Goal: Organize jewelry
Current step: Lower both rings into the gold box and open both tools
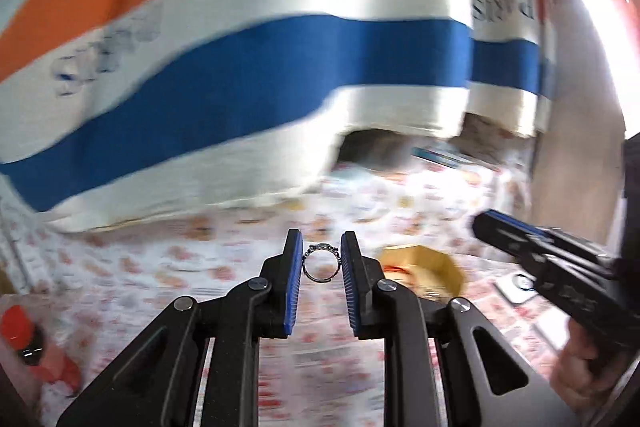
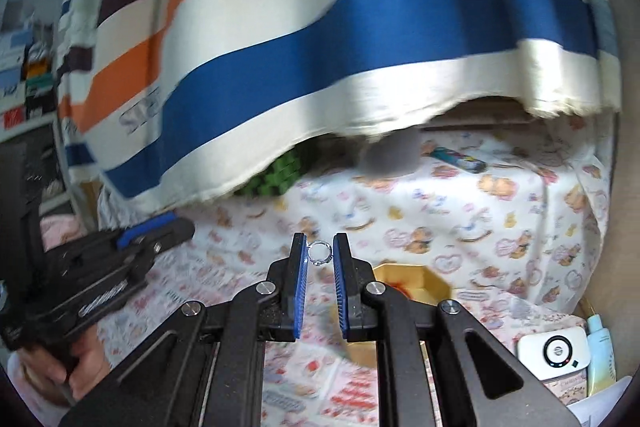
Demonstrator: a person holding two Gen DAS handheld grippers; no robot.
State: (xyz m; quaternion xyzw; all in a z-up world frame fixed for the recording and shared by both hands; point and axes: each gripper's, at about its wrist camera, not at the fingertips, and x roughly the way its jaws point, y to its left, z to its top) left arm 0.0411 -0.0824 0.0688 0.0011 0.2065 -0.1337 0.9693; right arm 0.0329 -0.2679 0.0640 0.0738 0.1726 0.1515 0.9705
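My left gripper (image 1: 320,251) is shut on a silver ring (image 1: 321,263) with a beaded band, held upright between the blue pads above the printed cloth. My right gripper (image 2: 320,251) is shut on a smaller silver ring (image 2: 319,253), held between its fingertips. A gold hexagonal box (image 1: 424,273) stands open just right of the left gripper, with something red inside; in the right wrist view the box (image 2: 412,281) lies below and right of the fingers. The right gripper shows at the right of the left wrist view (image 1: 532,247), the left gripper at the left of the right wrist view (image 2: 132,247).
A striped orange, white and blue cloth (image 1: 256,59) hangs close behind the work surface. A red and black object (image 1: 24,339) lies at the left. A white device (image 2: 554,353) and a pale bottle (image 2: 600,351) sit at the right. A green object (image 2: 276,175) is under the hanging cloth.
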